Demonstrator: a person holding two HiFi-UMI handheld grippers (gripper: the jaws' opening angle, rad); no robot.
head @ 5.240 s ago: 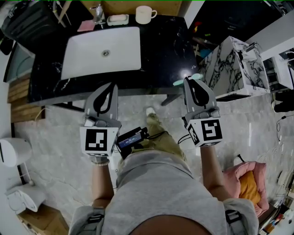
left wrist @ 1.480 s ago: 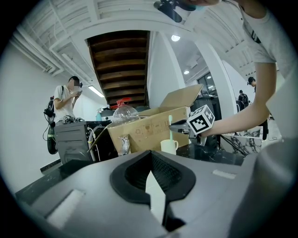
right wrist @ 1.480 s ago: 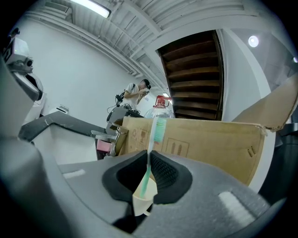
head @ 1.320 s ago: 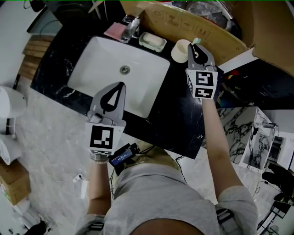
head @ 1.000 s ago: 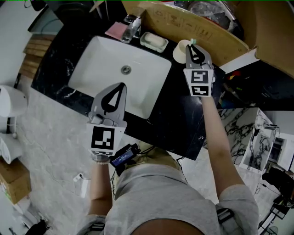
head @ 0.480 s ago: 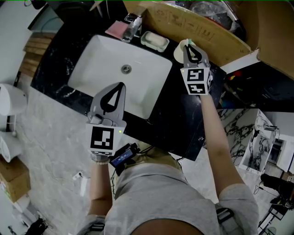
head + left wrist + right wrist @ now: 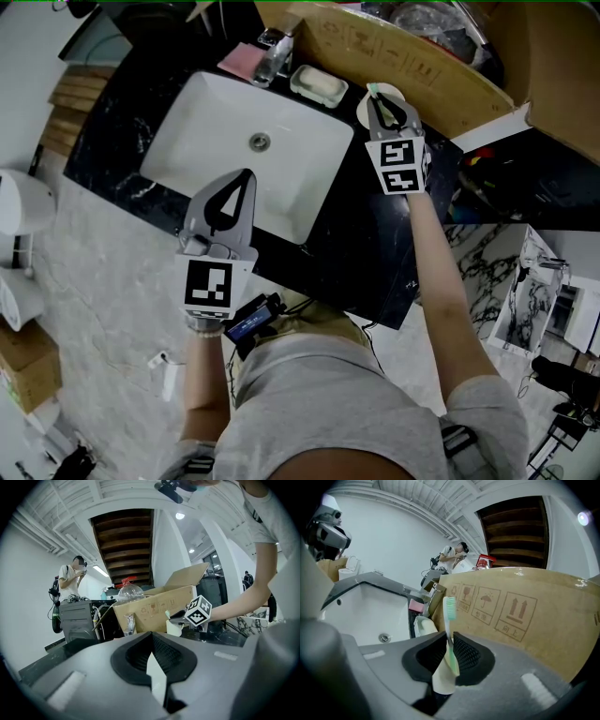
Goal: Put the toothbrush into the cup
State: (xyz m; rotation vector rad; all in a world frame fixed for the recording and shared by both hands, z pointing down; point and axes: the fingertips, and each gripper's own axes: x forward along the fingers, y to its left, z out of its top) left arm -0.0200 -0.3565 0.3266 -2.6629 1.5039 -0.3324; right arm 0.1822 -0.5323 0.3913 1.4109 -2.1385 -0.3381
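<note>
While your right claw (image 7: 449, 643) is pinching the toothbrush (image 7: 450, 620) bristles-up over the cup (image 7: 397, 92) at the counter's (image 7: 370, 234) back, you are risking clipping the rim and toppling it by releasing off-centre; your left claw (image 7: 152, 645) is idling, jaws together, empty.

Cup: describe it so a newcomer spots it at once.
Start at the white sink in the black counter. Right of its soap dish, beside the cardboard box, stands the cup. It is the only cream, round vessel, under the right gripper holding a green toothbrush.
</note>
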